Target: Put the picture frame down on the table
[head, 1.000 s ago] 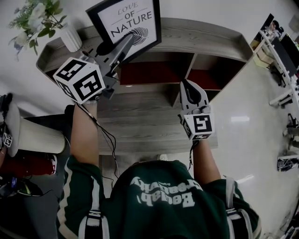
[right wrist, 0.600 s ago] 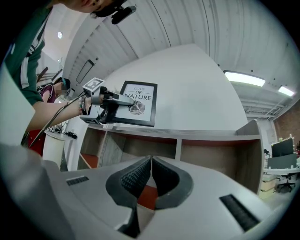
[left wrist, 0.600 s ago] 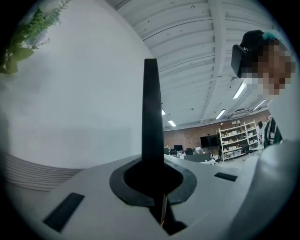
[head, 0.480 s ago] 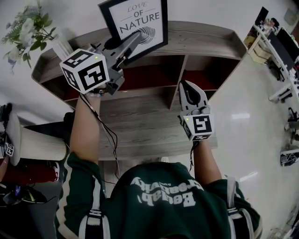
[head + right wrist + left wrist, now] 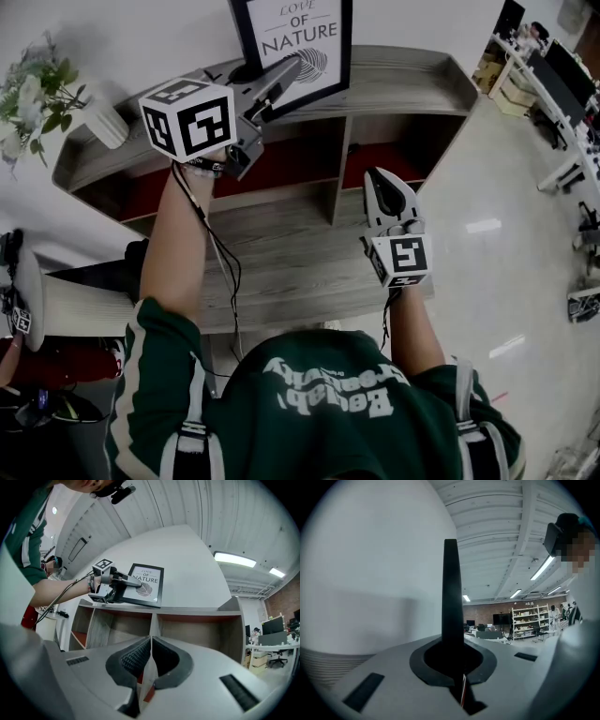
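Note:
The picture frame (image 5: 300, 42) is black with a white "LOVE OF NATURE" print. It stands upright at the top of the wooden shelf unit (image 5: 412, 80), its lower edge close to the top board. My left gripper (image 5: 286, 75) is raised to it and shut on its lower left part. In the left gripper view the frame's black edge (image 5: 451, 597) rises from between the jaws of the left gripper (image 5: 452, 665). The right gripper view shows the frame (image 5: 146, 585) with the left gripper (image 5: 123, 584) on it. My right gripper (image 5: 382, 180) hovers low over the table (image 5: 281, 253), shut and empty (image 5: 150, 644).
A white vase of flowers (image 5: 42, 94) stands at the shelf top's left end. The shelf has open compartments with red backs (image 5: 384, 159). A white cylinder (image 5: 84, 305) lies left of the table. Office desks (image 5: 562, 103) stand at the far right across the floor.
My left gripper has carried the frame to the right along the shelf top, nearer the middle divider. The right gripper has stayed in place over the table.

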`<state>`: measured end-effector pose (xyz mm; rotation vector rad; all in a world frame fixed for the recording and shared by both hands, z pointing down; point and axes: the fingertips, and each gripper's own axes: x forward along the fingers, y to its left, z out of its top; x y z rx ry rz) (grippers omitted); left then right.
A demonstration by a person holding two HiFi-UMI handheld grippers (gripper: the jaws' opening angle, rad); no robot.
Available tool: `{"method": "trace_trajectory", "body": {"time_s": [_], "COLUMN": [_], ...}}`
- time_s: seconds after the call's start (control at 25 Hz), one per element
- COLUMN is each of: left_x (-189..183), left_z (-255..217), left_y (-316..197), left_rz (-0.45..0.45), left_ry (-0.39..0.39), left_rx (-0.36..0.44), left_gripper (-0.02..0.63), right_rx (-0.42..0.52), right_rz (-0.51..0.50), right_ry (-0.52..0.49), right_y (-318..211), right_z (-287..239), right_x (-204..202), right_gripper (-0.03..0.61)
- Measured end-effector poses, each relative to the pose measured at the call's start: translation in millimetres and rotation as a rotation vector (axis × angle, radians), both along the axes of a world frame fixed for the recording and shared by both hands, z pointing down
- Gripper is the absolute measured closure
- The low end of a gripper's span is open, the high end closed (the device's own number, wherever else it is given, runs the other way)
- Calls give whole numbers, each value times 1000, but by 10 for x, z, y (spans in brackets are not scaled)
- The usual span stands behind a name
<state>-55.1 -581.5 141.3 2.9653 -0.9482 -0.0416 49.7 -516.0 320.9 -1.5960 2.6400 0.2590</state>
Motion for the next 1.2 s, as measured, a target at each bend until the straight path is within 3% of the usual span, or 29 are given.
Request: {"method": "trace_trajectory", "body": {"time_s": [0.24, 0.72, 0.88, 0.96, 1.12, 1.2], "left_x": [503, 385, 314, 278, 187, 146], "left_z": [71, 195, 173, 151, 122, 121], "left_y": [-316, -708, -778, -794, -796, -777], "left_rz": [-7, -67, -78, -97, -121, -120], "left_ry": [-47, -164, -200, -193, -190, -189], "left_rx": [-26, -64, -20, -5, 11, 14], "left_gripper": [588, 577, 566, 540, 429, 422], "right_rx": [-8, -16, -22, -24, -27, -26], "right_rz": [15, 14, 13, 10, 4, 3], "right_ry": [-6, -10, -11, -12, -10, -11], "right_y": [-132, -238, -281, -279, -283, -289], "right_z": [-4, 20, 44, 61, 75, 64], "right_x": [479, 535, 503, 500, 479, 467], "right_gripper": [541, 541, 541, 541, 541, 541]}}
